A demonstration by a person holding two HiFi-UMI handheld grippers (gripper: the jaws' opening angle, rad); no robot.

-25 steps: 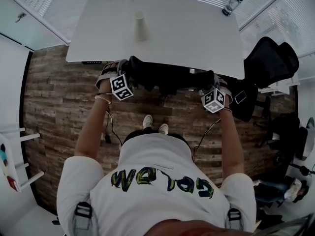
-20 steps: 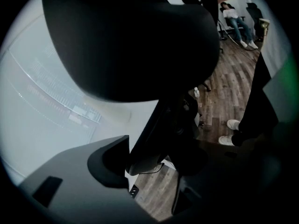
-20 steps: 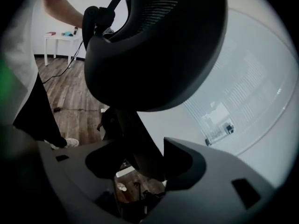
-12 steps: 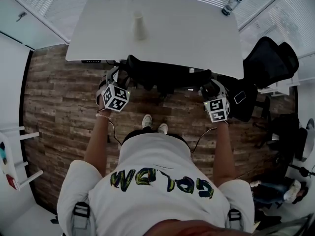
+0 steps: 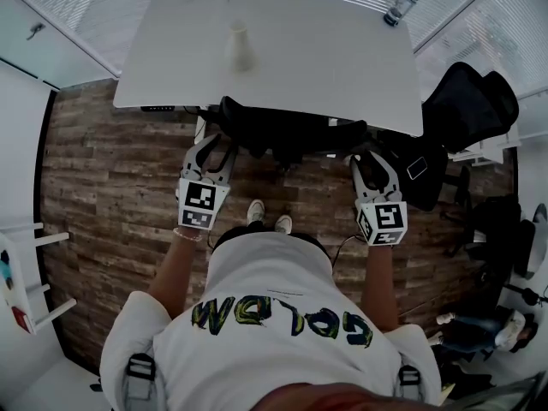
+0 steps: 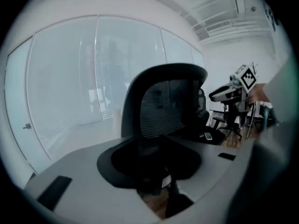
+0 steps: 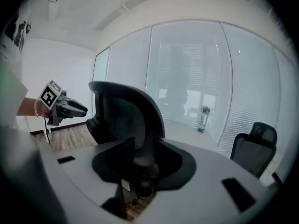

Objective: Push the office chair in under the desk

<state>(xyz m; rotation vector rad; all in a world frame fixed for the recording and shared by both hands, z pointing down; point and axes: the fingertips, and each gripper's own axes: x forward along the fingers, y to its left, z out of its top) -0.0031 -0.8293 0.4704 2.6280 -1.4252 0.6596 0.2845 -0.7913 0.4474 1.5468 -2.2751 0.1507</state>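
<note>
Office chair point(image 5: 291, 134), black with a mesh back, stands pushed in at the near edge of the white rectangular desk point(image 5: 325, 67). Its seat is hidden beneath the top, and only the dark curved upper part of the backrest shows along the desk's edge.

2 grippers hang on the near side of that backrest, both pointing toward it. The left gripper point(image 5: 216, 148) is just beside the backrest's left end and the right gripper point(image 5: 370, 163) is near its right end. Neither touches the chair. Each pair of jaws has just been closing and stands partly apart with nothing between them. In both gripper views the backrest rises beyond the tips, clear of the jaws.

On the desk are 2 containers. A pale tapered paper cup point(image 5: 242, 50) stands upright left of centre, and a clear bottle with a dark cap point(image 5: 402, 7) stands at the far right corner. Whether either holds anything cannot be told.

A second black office chair point(image 5: 471, 101) stands to the right of the desk, with a small flat phone-like object point(image 5: 418, 168) on its seat. The person's 2 white shoes point(image 5: 270, 217) stand on the brown wood-plank floor point(image 5: 103, 169) behind the tucked chair.
</note>
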